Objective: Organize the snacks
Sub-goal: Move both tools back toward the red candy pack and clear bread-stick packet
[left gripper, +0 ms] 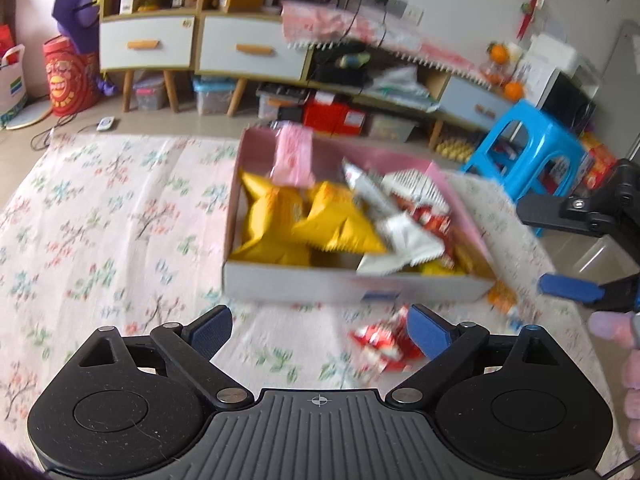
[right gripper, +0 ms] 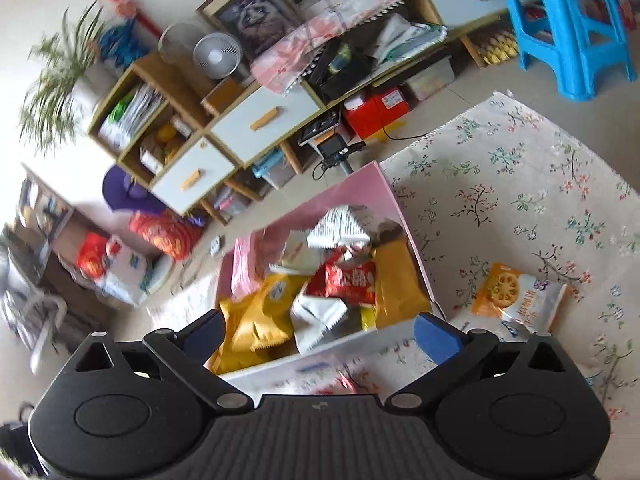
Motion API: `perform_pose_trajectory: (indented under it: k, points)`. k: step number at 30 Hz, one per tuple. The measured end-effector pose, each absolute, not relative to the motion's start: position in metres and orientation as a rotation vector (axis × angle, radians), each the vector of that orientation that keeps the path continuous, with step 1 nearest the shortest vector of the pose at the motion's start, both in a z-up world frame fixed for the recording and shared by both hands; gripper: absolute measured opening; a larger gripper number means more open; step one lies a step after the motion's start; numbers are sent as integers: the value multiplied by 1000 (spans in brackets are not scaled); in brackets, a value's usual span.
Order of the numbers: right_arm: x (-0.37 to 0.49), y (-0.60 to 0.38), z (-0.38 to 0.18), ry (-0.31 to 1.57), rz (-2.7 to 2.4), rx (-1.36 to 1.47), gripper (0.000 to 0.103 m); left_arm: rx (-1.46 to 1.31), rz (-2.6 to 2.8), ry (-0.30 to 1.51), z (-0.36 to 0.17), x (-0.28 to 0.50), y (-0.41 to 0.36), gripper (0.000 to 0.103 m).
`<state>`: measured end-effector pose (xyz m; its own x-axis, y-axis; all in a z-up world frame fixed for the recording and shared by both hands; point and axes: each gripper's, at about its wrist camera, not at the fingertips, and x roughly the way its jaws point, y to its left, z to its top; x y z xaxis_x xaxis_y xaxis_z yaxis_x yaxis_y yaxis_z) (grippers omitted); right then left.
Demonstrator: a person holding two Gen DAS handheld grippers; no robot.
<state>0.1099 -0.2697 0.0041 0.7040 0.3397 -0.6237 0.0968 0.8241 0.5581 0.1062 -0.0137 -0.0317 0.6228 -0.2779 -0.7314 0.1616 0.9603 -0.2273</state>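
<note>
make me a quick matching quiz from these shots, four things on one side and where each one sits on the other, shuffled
Things:
1. yellow packets
2. red packet
3. orange biscuit packet
4. blue stool

Places:
A. on the floor beyond the cloth
B. on the floral cloth, just in front of the box
C. inside the box
D. on the floral cloth, off the box's right side

Pairs: 1-C, 2-B, 3-D, 4-A

Motion blur smears print on red packet (left gripper: 384, 344) near box (left gripper: 320, 284); right gripper (left gripper: 576, 248) cut by frame edge.
</note>
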Motion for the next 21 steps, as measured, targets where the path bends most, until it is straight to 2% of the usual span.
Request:
perform_pose_trajectory:
  k: [21]
  points:
    - [62,-254,-29,806,153,108,93,-67,-284,866,-71,61,8,96]
